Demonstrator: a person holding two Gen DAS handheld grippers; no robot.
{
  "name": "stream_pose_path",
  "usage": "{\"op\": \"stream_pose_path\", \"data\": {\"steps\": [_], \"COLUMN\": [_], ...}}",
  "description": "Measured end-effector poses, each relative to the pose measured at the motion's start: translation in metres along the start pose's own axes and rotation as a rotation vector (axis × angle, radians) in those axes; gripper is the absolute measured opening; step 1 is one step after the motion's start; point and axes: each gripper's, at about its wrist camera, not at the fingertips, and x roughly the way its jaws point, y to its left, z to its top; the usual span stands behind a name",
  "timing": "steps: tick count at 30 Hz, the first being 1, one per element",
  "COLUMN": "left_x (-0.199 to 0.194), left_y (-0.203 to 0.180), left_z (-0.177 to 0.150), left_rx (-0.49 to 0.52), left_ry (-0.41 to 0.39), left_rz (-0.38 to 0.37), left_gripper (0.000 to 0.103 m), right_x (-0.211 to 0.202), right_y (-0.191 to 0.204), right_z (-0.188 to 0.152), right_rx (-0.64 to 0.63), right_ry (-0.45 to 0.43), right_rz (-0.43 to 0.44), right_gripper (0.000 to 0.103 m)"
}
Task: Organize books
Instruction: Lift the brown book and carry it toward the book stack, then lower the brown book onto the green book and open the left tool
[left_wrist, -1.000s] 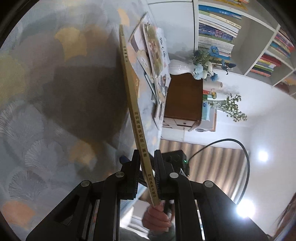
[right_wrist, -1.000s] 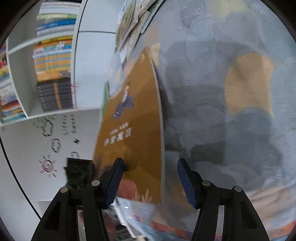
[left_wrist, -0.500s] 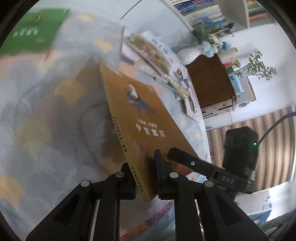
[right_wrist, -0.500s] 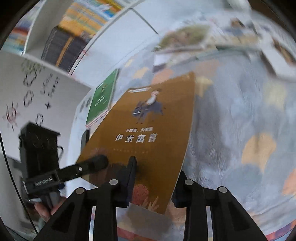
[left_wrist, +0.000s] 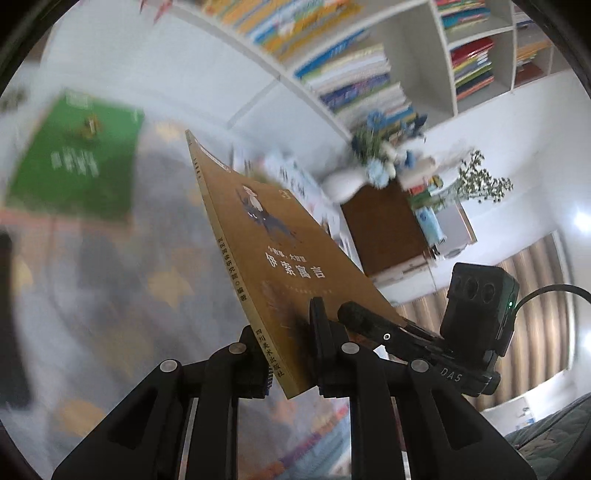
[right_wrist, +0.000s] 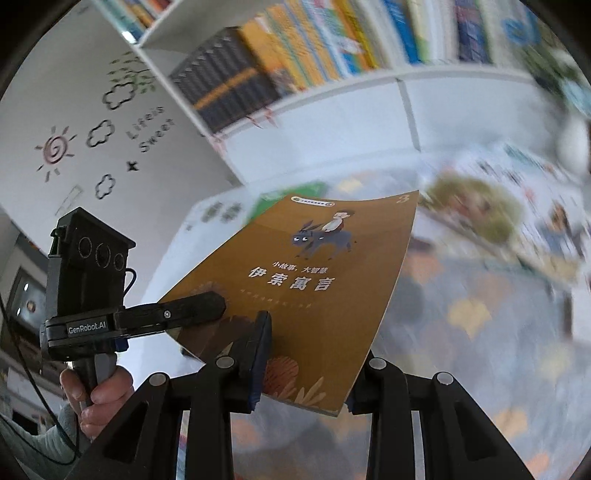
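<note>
Fingers of the left gripper (left_wrist: 288, 354) are clamping the spine corner of the brown book (left_wrist: 273, 254), nearly closed on it. Right gripper (right_wrist: 306, 369) fingers are pinching the same book's lower edge across its width, partly closed, having closed onto it within the last second. Both grippers are holding the book tilted in the air above the patterned cloth (left_wrist: 110, 280). Beyond the fingertips, a green book (left_wrist: 74, 166) is lying flat on the cloth, with blurred picture books (right_wrist: 517, 221) to the right. Farther off, a white bookshelf (right_wrist: 369, 92) is holding rows of books.
</note>
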Motion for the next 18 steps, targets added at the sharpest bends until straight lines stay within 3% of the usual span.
{"op": "stream_pose_path", "data": {"steps": [9,14,18], "left_x": [-0.051,-0.052,-0.038], "left_y": [0.045,0.076,0.113], "left_z": [0.082,0.107,0.115], "left_rx": [0.017,0.010,-0.025], "left_ry": [-0.147,-0.151,-0.117], "left_rz": [0.115,0.144,0.166], "left_gripper": [0.014,0.014,0.015], "right_x": [0.082,0.128,0.165], "right_y": [0.042,0.043,0.040], "right_z": [0.082,0.107,0.112], "right_rx": [-0.020,0.009,0.011], "right_ry": [-0.026,0.011,0.048], "right_rz": [0.094,0.132,0.098], "right_gripper": [0.032,0.032,0.032]}}
